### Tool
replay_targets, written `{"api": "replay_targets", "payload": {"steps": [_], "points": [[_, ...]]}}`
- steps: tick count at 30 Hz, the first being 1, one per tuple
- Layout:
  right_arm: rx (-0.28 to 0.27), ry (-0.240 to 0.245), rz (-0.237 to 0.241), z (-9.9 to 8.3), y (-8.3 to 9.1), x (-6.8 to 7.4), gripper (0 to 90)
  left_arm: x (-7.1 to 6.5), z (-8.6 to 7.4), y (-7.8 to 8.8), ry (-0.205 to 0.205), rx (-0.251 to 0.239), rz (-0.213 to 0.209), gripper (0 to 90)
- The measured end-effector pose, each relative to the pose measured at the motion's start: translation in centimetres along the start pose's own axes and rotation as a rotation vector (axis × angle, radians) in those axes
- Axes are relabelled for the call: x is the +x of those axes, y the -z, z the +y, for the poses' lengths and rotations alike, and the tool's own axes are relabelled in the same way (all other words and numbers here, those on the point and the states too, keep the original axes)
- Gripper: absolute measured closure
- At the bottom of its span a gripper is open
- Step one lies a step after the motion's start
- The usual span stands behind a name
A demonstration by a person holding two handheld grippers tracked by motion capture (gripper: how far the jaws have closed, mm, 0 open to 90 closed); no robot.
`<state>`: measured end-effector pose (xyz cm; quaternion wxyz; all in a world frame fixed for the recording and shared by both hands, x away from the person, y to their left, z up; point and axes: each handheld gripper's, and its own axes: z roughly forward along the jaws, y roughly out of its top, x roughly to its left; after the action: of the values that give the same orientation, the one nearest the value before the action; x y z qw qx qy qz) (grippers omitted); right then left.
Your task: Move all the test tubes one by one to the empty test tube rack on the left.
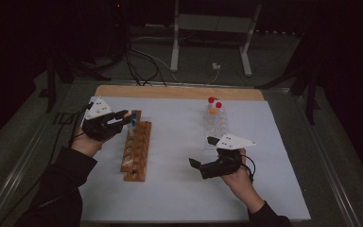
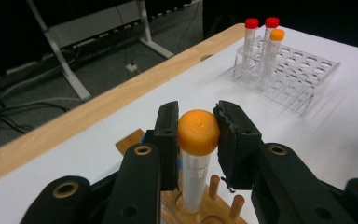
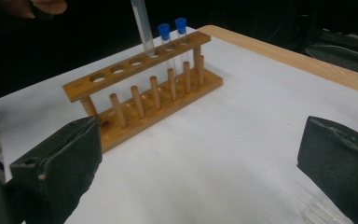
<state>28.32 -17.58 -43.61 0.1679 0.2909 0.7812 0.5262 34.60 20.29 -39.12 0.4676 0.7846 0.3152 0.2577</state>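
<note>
A clear plastic tube with an orange screw cap (image 2: pixel 198 132) hangs upright in the left gripper (image 2: pixel 196 135), whose black jaws clamp the cap from both sides, its tip poised at a hole in the top rail of the brown wooden rack (image 3: pixel 135 74), beside two blue-capped tubes (image 3: pixel 172 29). The tube's long axis runs straight down toward the rack, directly below the left hand. The right gripper (image 3: pixel 205 158) waits wide open and empty, well apart above the white mat (image 1: pixel 184 189). Whether the tip has entered the hole is hard to make out.

Orange-capped tube (image 2: pixel 198 154), brown wood rack (image 1: pixel 137 151), blue-capped tubes (image 3: pixel 172 39), white mat (image 1: pixel 179 189).
</note>
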Motion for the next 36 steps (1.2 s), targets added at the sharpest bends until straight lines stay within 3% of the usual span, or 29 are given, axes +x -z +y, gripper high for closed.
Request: {"api": "replay_targets", "payload": {"steps": [18, 23, 27, 36], "points": [[-0.004, -0.02, 0.011, -0.2, 0.1, -0.4, 0.0, -0.1, -2.9, -2.8, 0.019, 0.09, -0.001, 71.9], [-0.008, -0.022, 0.009, -0.2, 0.1, -0.5, 0.0, -0.4, -3.2, -3.4, -0.012, 0.135, 0.014, 71.8], [-0.01, -0.026, 0.007, -0.2, 0.1, -0.6, 0.0, -0.5, -3.4, -3.7, -0.014, 0.159, 0.017, 71.7], [-0.019, -0.026, 0.002, 0.0, 0.3, -0.7, 0.0, -0.4, -3.5, -3.5, -0.007, 0.159, 0.007, 70.1]]}}
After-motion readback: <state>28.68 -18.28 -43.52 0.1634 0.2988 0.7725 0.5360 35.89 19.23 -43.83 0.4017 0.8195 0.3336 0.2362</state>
